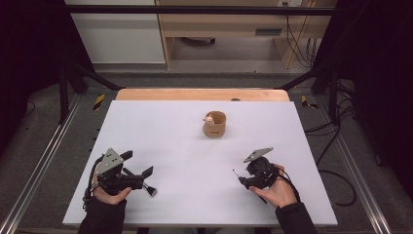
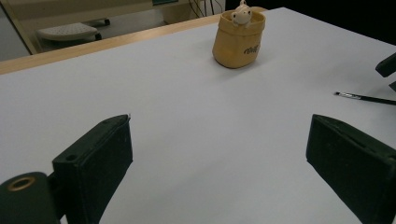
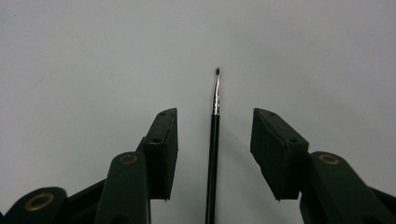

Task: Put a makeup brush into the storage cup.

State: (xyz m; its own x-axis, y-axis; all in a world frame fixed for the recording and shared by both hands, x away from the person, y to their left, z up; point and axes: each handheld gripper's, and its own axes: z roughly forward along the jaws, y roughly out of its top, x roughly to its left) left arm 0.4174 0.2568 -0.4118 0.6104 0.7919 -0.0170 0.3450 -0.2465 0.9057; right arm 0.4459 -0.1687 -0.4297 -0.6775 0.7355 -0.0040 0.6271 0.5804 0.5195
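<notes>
A thin black brush (image 3: 213, 140) with a silver ferrule and a dark tip lies on the white table (image 1: 195, 146). My right gripper (image 3: 215, 114) hovers over it, open, one jaw on each side of the handle and neither pad touching it. In the high view the right gripper (image 1: 243, 179) is at the front right, and the brush tip (image 1: 234, 171) pokes out to its left. My left gripper (image 1: 142, 173) rests at the front left, open wide with nothing between its jaws (image 2: 219, 123). A tan pouch (image 1: 215, 125) with a small pale plush toy (image 2: 242, 14) in it stands mid-table.
The wooden table edge (image 1: 202, 94) runs along the back, with shelving and cables on the floor beyond. Black frame rails stand at both sides. From the left gripper view the brush (image 2: 364, 98) lies at the right, short of the pouch (image 2: 238, 42).
</notes>
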